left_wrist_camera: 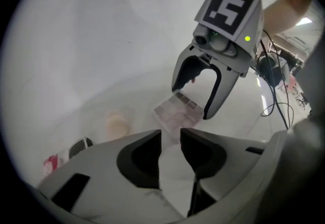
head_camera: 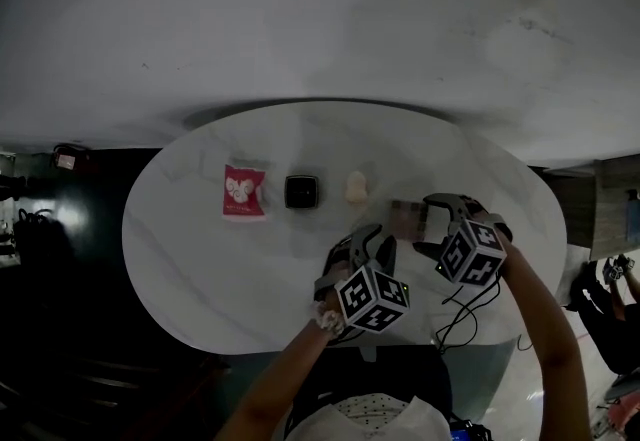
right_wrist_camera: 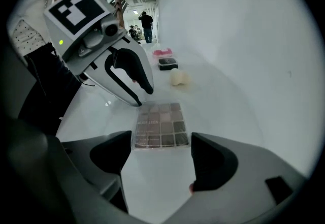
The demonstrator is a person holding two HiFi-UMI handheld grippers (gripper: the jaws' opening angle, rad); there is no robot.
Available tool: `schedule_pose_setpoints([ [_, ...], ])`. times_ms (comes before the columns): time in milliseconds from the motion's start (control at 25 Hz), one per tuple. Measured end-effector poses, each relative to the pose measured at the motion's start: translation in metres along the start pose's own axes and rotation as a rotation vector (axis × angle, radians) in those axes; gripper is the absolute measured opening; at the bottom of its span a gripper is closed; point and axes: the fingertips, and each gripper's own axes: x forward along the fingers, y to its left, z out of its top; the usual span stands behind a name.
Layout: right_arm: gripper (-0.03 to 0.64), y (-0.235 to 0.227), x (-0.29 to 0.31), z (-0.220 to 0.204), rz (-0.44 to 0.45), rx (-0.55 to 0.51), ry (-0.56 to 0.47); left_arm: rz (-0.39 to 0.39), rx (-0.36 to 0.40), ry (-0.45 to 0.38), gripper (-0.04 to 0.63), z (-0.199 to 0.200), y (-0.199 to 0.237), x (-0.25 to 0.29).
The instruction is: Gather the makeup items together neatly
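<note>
Palette (right_wrist_camera: 160, 122) seemingly under downward-angled right hand-held gripper (right_wrist_camera: 160, 142)

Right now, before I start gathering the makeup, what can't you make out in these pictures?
Red packet: its print is too small in the head view, and the body of the left tongs covers most of it in the left gripper view.
Black compact: too small in every view to tell whether it is open.
Eyeshadow palette: lettering blurred in the right gripper view, and the right tongs overlap it in the head view.
</note>
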Motion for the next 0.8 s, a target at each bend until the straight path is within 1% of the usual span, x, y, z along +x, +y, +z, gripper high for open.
schedule_pose_setpoints([
  [40,0.393,-0.0013,0.0007,-0.0009,-0.003,0.007,0.001,0.008,0.013,0.0,0.161,-0.0005,0.0,0.001],
  [160,0.397,-0.0067,0.003,-0.0025,-0.025,0.004,0.02,0.016,-0.001,-0.002,0.161,0.0036,0.0031,0.0035],
  [280,0.407,-0.0085,0.0033,-0.0034,-0.031,0.002,0.029,0.016,-0.005,0.0,0.192,0.0044,0.0065,0.0034],
  [520,0.407,-0.0081,0.0038,-0.0032,-0.019,0.008,0.029,-0.011,-0.008,0.008,0.225,0.0017,0.0075,0.0011],
  [800,0.416,-0.0101,0.0037,-0.0037,-0.025,0.013,0.028,-0.056,-0.03,0.021,0.262,-0.0049,0.0027,-0.0024],
])
